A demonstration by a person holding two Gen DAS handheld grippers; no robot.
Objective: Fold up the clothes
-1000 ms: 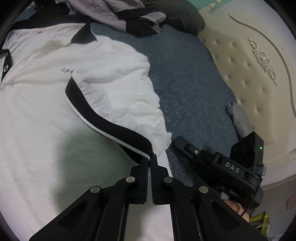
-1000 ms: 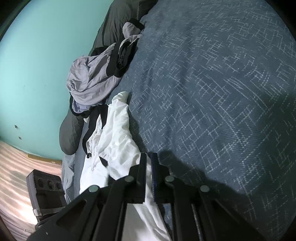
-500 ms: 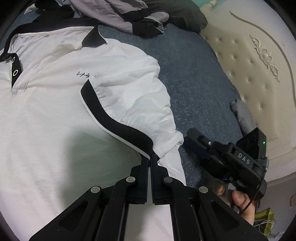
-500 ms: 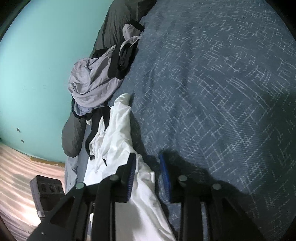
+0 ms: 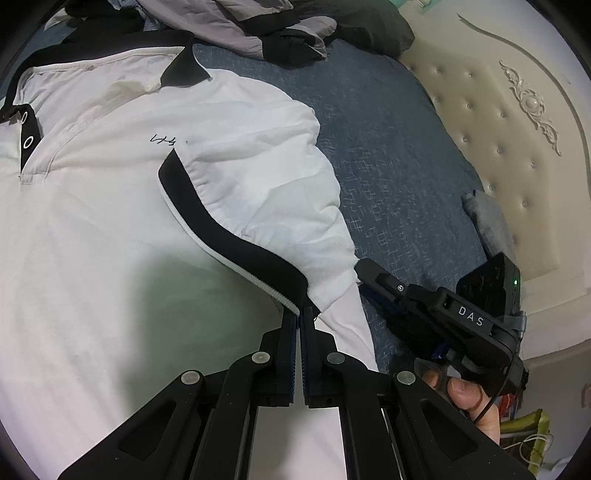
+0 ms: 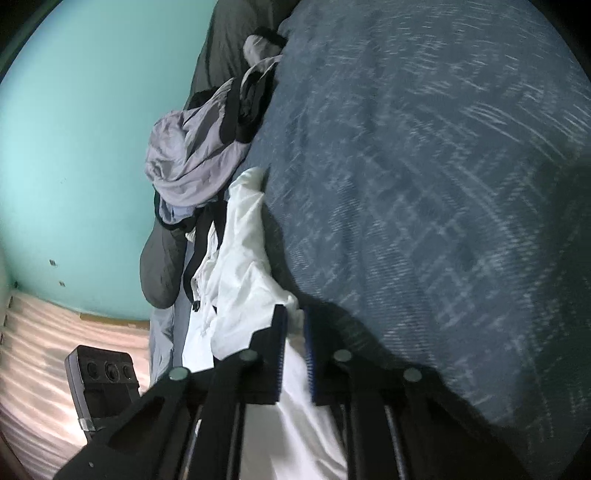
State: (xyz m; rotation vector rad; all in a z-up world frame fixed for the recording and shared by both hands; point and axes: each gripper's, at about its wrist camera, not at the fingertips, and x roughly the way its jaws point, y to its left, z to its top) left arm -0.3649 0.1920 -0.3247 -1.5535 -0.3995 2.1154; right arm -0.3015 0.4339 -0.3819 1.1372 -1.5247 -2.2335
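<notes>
Shirt: white cotton polo shirt with black collar and black sleeve band (image 5: pixel 110 229) lies spread front-up on the bed, filling the left and middle of the left wrist view; its collar is toward the top left.
Sleeve: the near sleeve is folded in over the chest, its black cuff band (image 5: pixel 229 236) running diagonally down to the jaws.
Left gripper: black two-finger left gripper (image 5: pixel 298 314) has its jaws closed on the lower end of the cuff band, the fabric pinched between the pads.
Bed: dark blue bedsheet with a pale cross-hatch print (image 5: pixel 388 147) shows to the right of the shirt.
Right gripper: black two-finger right gripper (image 5: pixel 364 267), held in a hand (image 5: pixel 469 398), sits just right of the sleeve edge; in its own view (image 6: pixel 293 314) white shirt fabric (image 6: pixel 240 280) runs between the jaws, which are closing on it.
Other clothes: crumpled grey and black garment (image 5: pixel 258 26) lies beyond the collar.
Headboard: cream tufted headboard with carved ornament (image 5: pixel 517 129) stands at the far right.
</notes>
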